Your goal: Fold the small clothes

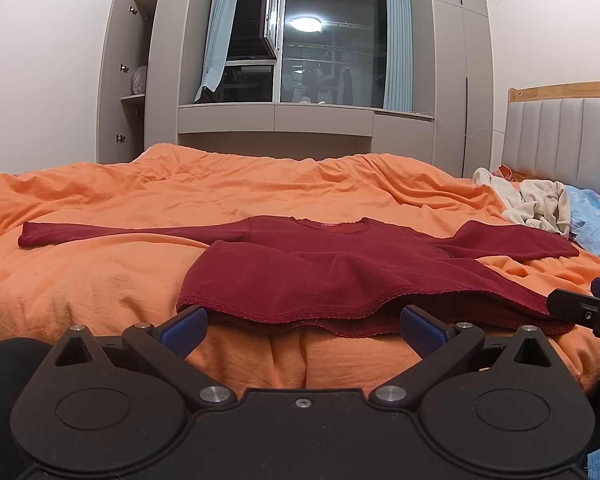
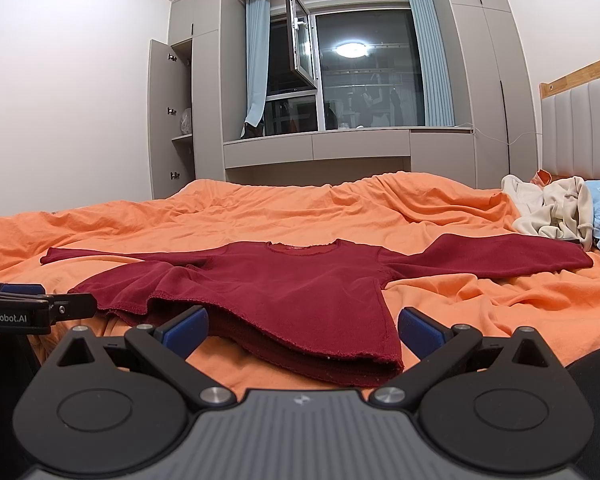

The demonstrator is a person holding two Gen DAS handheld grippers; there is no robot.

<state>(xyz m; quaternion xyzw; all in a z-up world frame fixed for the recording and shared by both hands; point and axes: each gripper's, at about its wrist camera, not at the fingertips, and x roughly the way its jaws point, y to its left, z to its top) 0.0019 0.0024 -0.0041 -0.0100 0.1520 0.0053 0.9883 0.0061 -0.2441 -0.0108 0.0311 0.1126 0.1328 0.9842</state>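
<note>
A dark red long-sleeved top (image 1: 320, 272) lies flat on the orange bedcover (image 1: 120, 280), hem towards me, neck far, both sleeves spread sideways. My left gripper (image 1: 304, 330) is open and empty, its blue pads (image 1: 184, 328) at the left half of the hem. In the right wrist view the same top (image 2: 284, 284) lies ahead, and my right gripper (image 2: 302, 330) is open and empty, at the hem's right corner. The right gripper (image 1: 580, 306) shows at the left wrist view's right edge; the left gripper (image 2: 40, 308) shows at the right wrist view's left edge.
A heap of cream clothes (image 1: 536, 204) and a light blue garment (image 1: 596, 220) lie at the right by the padded headboard (image 1: 564, 140). Grey wardrobes (image 1: 128, 76) with an open door and a window (image 1: 324, 48) stand beyond the bed (image 2: 300, 216).
</note>
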